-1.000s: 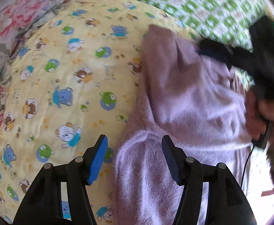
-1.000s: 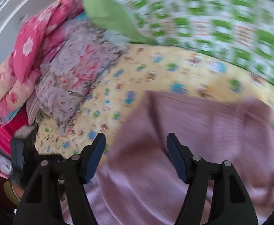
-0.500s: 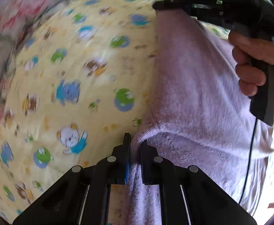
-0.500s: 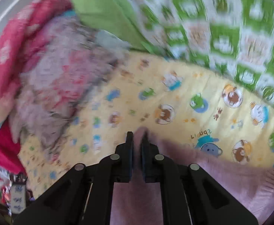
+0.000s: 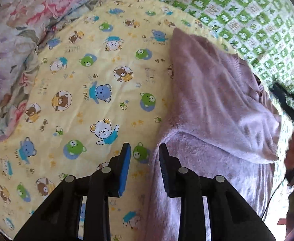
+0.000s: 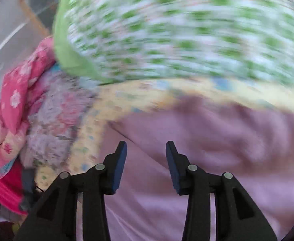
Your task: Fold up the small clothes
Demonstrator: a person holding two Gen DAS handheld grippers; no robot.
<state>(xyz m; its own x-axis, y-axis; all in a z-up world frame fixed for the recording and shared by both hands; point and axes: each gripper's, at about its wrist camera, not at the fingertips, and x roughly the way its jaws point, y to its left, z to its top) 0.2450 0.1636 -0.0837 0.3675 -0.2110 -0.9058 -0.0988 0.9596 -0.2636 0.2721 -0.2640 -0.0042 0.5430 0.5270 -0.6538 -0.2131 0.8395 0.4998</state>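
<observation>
A fuzzy lilac garment (image 5: 213, 108) lies on the yellow bear-print sheet (image 5: 98, 76), with its upper part folded over the lower part. My left gripper (image 5: 143, 150) is open and empty, straddling the garment's left edge near the fold. My right gripper (image 6: 145, 150) is open and empty, hovering over the lilac garment (image 6: 207, 150); that view is motion-blurred. The right gripper's black body and the hand holding it show at the right edge of the left wrist view (image 5: 291, 108).
A green-and-white checked quilt (image 5: 247, 16) lies behind the garment and also shows in the right wrist view (image 6: 187, 30). Floral bedding (image 5: 14, 46) is piled at the left, and pink bedding (image 6: 14, 100) lies beyond it.
Half a second ago both grippers were shut on the garment's edge. Both have opened and let go, leaving the upper part folded over. The right gripper has pulled away to the right.
</observation>
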